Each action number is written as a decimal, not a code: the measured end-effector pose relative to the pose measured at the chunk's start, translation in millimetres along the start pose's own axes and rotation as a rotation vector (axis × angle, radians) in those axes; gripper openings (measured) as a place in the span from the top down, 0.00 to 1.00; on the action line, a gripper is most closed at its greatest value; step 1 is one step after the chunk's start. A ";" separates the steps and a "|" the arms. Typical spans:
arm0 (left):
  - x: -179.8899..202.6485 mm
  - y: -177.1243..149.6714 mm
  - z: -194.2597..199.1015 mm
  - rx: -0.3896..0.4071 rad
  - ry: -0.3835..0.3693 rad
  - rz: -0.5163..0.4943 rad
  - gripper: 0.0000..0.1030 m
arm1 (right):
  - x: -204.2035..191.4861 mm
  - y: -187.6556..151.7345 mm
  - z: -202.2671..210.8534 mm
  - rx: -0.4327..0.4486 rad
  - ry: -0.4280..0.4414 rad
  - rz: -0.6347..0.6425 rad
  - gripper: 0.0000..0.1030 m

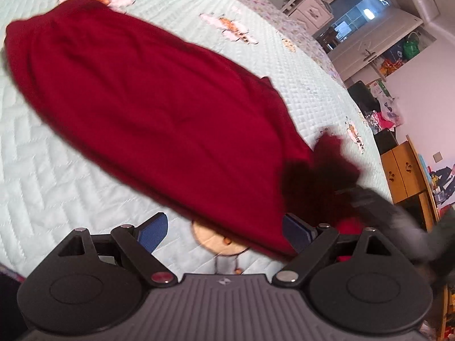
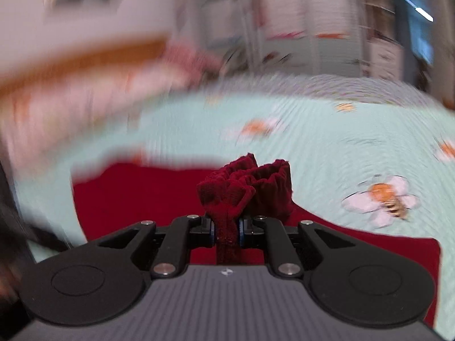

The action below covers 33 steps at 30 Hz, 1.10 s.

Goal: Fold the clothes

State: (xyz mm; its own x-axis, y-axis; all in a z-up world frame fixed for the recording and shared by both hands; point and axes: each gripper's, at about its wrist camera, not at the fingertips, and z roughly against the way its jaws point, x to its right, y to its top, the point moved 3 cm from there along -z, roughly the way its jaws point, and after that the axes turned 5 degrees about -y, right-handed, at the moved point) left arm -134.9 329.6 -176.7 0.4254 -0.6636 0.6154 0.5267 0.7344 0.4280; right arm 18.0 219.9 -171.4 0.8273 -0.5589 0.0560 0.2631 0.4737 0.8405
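While spread across pale quilted bedcover (image 1: pixel 57 170), red garment (image 1: pixel 136 99) bunched and pinched between right gripper (image 2: pixel 227 231) pads; left gripper (image 1: pixel 224 228) jaws wide apart, holding nothing.

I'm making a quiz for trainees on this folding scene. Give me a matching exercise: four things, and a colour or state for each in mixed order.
Things:
1. left tongs
2. right tongs
3. garment
4. bedspread

States:
A. pale green, quilted, with bees and flowers
B. dark red, spread on the bed
C. wide open, holding nothing
D. shut on a bunched bit of red cloth

Pairs: 1-C, 2-D, 3-B, 4-A
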 end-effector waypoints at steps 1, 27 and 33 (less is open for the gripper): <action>-2.1 -1.4 1.0 -0.002 -0.008 0.001 0.12 | -10.9 -8.8 -11.0 -0.032 -0.006 0.056 0.85; -29.9 6.8 18.1 0.047 -0.076 0.087 0.12 | -64.8 -21.7 -6.4 -0.035 0.003 0.345 0.83; -33.4 8.0 19.2 0.051 -0.077 0.105 0.12 | -65.8 -22.4 -11.1 -0.039 0.010 0.330 0.82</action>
State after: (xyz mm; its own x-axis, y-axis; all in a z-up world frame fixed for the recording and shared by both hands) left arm -159.1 360.3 -181.1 0.4171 -0.5713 0.7069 0.4434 0.8068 0.3904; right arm -36.8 253.6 -199.9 0.8761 -0.3640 0.3162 -0.0014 0.6539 0.7566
